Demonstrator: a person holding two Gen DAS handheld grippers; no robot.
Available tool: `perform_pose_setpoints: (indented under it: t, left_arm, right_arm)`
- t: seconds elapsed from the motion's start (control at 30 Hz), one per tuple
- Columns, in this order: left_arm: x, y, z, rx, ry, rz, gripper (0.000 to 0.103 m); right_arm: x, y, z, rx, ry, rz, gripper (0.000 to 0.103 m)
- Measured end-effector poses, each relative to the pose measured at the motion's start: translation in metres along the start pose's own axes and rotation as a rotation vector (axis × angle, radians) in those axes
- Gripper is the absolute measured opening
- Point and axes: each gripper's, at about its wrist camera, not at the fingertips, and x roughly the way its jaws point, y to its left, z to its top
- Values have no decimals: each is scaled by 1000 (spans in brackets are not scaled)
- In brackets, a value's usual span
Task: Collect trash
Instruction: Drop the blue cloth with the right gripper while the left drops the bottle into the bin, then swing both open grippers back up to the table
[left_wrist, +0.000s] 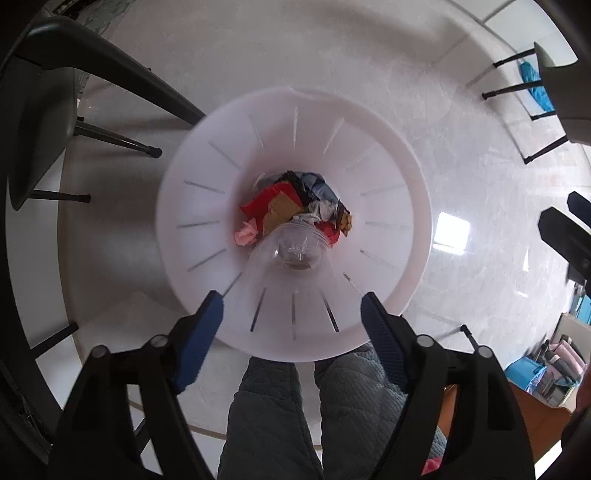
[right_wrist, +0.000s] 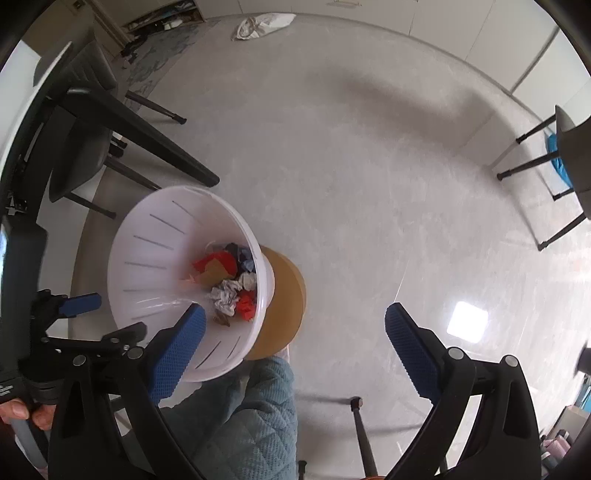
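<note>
Hovering over the white slotted plastic bin (left_wrist: 295, 155), the left gripper (left_wrist: 291, 314) is spreading its two blue ridged fingers (left_wrist: 201, 339) wide, gripping nothing; a clear plastic cup (left_wrist: 295, 251) is lying inside the bin on crumpled paper trash (left_wrist: 291, 206); the right gripper (right_wrist: 295, 332) is also gaping, empty, one finger (right_wrist: 177, 354) overlapping the bin's rim; one round tan stool (right_wrist: 284, 302) is sitting beside the bin.

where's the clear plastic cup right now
The clear plastic cup is inside the white trash bin, centre of the left wrist view, just beyond the open left gripper, next to the pink paper ball.
</note>
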Motion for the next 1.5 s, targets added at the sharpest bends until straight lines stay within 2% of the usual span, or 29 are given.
perform_pose_setpoints:
  t: [0.13, 0.3, 0.6, 0.7, 0.9, 1.07, 1.2, 1.3, 1.4, 1.5]
  left_arm:
    - [-7, -2, -2, -5, -21, -10, 86]
    - [-30, -10, -5, -15, -86, -34, 87]
    - [-116, -12, -21, -50, -256, -100, 89]
    - [-146, -9, -29, -55, -317, -96, 91]
    - [-197, 10, -49, -99, -428, -44, 92]
    - [-227, 38, -71, -181, -496, -27, 93]
    - [-243, 61, -87, -250, -525, -18, 93]
    - [-253, 86, -104, -323, -544, -2, 93]
    - [-264, 126, -132, -461, -567, 5, 93]
    - [-275, 179, -172, -650, -585, 20, 93]
  right_arm:
    - [2, -2, -3, 7, 23, -5, 97]
    - [-2, 0, -1, 5, 12, -10, 97]
    - [-28, 4, 9, -1, -55, -18, 97]
    - [-43, 10, 14, -18, -83, -23, 100]
    - [-76, 43, 28, -91, -149, 8, 100]
    - [-100, 81, 36, -191, -193, 37, 100]
    - [-115, 111, 37, -280, -213, 39, 100]
    - [-127, 137, 35, -357, -227, 75, 100]
    - [-139, 172, 33, -448, -232, 140, 100]
    - [-146, 233, 29, -606, -199, 231, 100]
